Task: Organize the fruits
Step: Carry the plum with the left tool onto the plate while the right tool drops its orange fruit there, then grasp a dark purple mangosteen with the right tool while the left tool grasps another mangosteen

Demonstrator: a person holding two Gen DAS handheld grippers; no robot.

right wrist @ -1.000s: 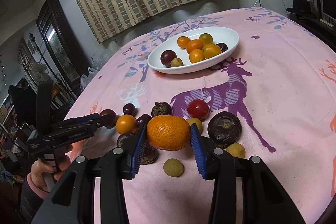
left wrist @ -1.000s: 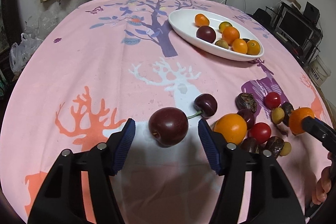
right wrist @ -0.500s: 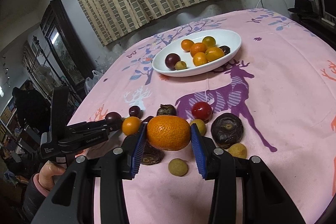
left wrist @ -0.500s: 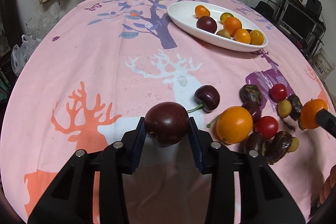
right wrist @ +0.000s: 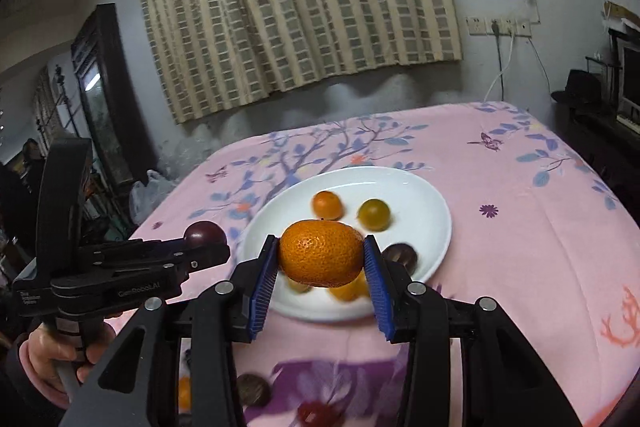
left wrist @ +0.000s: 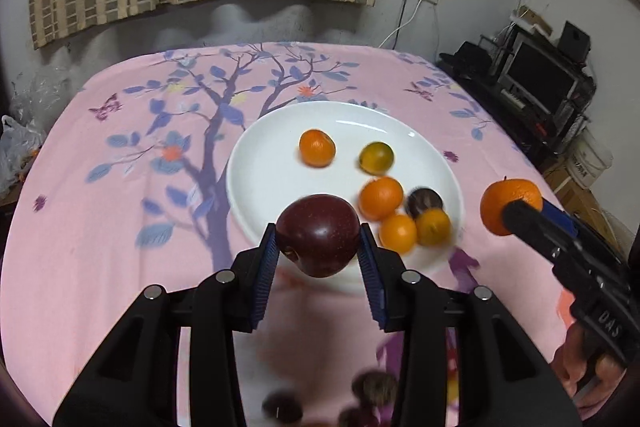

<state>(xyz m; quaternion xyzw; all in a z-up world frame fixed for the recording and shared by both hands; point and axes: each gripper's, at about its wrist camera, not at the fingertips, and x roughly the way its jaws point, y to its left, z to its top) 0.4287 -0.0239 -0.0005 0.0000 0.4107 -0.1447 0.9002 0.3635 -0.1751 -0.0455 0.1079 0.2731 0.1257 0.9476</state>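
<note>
Here the left gripper [left wrist: 319,251] clamped a plum [left wrist: 318,235], the right gripper [right wrist: 321,264] a tangerine [right wrist: 321,253]. Ahead of and below both lay the white plate [left wrist: 260,179], containing four orange fruits, one greenish, one dark.

A pink tree-printed tablecloth [left wrist: 120,227] covers the table, bearing a white plate [left wrist: 260,179] and loose fruit [right wrist: 252,389].
</note>
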